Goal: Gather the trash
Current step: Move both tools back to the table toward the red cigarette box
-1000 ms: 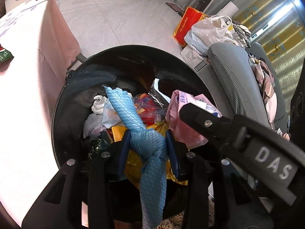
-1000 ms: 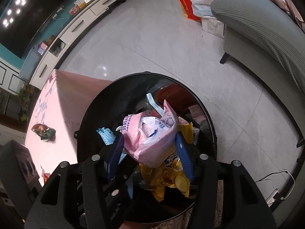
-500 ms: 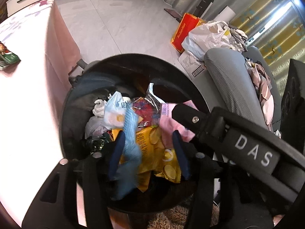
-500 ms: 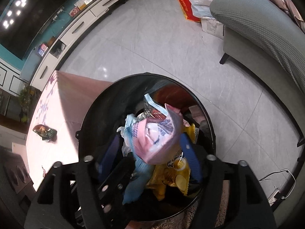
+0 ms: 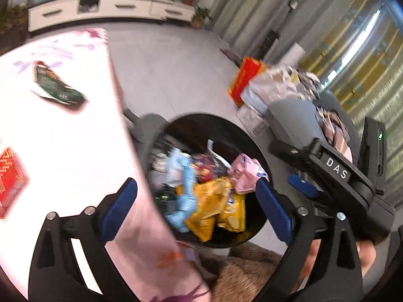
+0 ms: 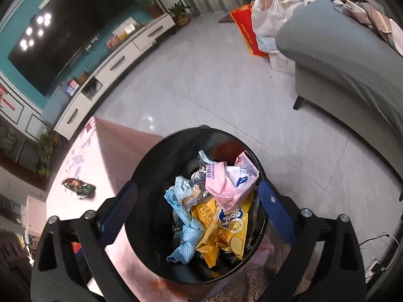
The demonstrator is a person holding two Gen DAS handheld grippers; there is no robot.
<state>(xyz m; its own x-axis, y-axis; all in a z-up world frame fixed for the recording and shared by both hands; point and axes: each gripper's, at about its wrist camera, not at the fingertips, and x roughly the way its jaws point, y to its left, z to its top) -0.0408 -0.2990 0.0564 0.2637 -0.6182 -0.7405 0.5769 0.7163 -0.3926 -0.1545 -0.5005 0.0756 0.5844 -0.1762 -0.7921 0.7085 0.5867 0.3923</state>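
Observation:
A round black trash bin (image 6: 161, 151) stands on the floor beside the pink-clothed table; it also shows in the left wrist view (image 5: 254, 143). Inside lie a blue cloth (image 6: 185, 222), a pink wrapper (image 6: 228, 185) and a yellow snack bag (image 6: 221, 229). My right gripper (image 6: 197, 206) is open and empty above the bin. My left gripper (image 5: 196, 205) is open and empty, above the bin's near-left rim and the table edge. A green wrapper (image 5: 56, 86) and a red packet (image 5: 10, 173) lie on the table (image 5: 75, 151).
A grey sofa (image 6: 352, 58) stands to the right, with bags (image 6: 267, 17) and a red box (image 6: 248, 30) by its far end. A white TV cabinet (image 6: 113, 60) lines the far wall. A shaggy rug (image 5: 246, 271) lies under the bin's near side.
Both grippers opened and let go: the blue cloth and the pink wrapper dropped into the bin. Both grippers then rose, and the left one swung left over the table edge.

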